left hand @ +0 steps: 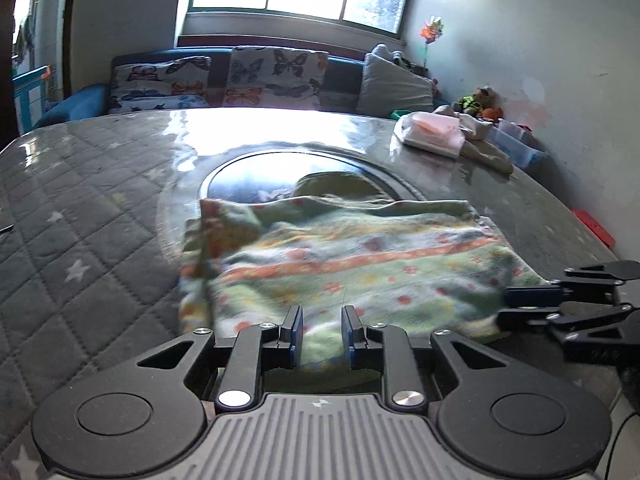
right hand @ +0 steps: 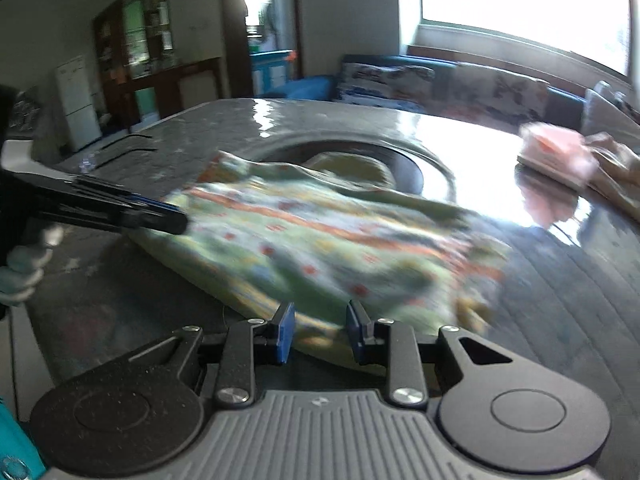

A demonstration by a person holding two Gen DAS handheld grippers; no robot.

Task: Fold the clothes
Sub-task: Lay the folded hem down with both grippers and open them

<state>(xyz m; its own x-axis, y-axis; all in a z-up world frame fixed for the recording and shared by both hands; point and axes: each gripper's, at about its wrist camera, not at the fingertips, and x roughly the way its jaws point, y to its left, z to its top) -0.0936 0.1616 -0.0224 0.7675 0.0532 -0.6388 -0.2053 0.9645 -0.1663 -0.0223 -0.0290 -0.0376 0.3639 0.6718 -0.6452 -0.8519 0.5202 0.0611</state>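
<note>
Floral garment (left hand: pixel 352 264) lies on the quilted worktop (left hand: pixel 92 216), far edge lapping onto the dark round inset (left hand: pixel 248 178). Left side bunched, with a flap doubled over; the rest fairly flat. Could be partway folded or just laid out: I cannot tell which.

Left hand-held gripper (left hand: pixel 322 330): jaws a narrow gap apart, near hem between them, not visibly pinched. Right hand-held gripper (right hand: pixel 320 330): similar gap, cloth edge between the pads, grip not confirmed. In the left view it sits at the garment's right corner.

Both views blurred.

Risks, as judged:
- Pads closing on one layer only, so the under layer stays behind and the fold skews.
- Glossy inset lets the far edge slide if pulled.
- Bunched left side locks in creases.
- Pink folded pile (left hand: pixel 434 130) at the far right corner could be nudged by a wide sweep.
</note>
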